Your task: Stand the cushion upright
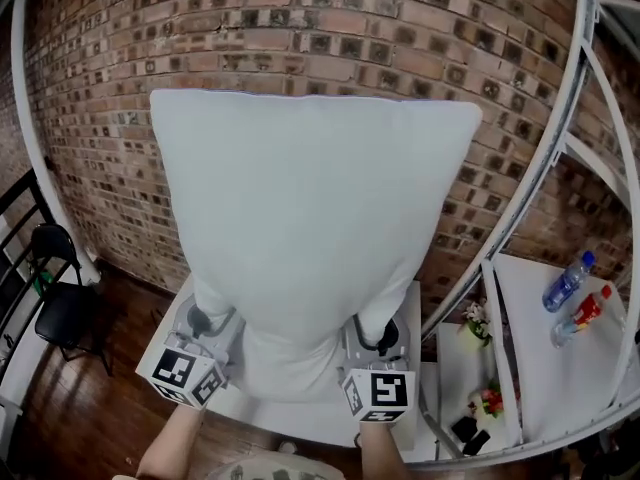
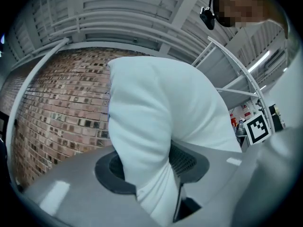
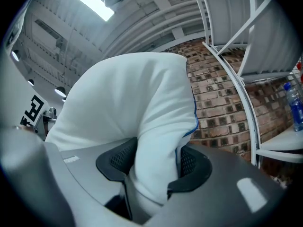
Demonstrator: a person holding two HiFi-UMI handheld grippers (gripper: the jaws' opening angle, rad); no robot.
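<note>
A large white cushion hangs in the air in front of the brick wall, held up by both grippers at its lower corners. My left gripper is shut on the cushion's lower left edge; in the left gripper view the white fabric bulges out between the dark pads. My right gripper is shut on the lower right edge, and in the right gripper view the cushion is pinched between its pads. The cushion stands roughly upright, wider at the top.
A brick wall fills the background. White metal shelving at the right carries two bottles and small items. A black chair stands on the wooden floor at the left. A white table lies below the cushion.
</note>
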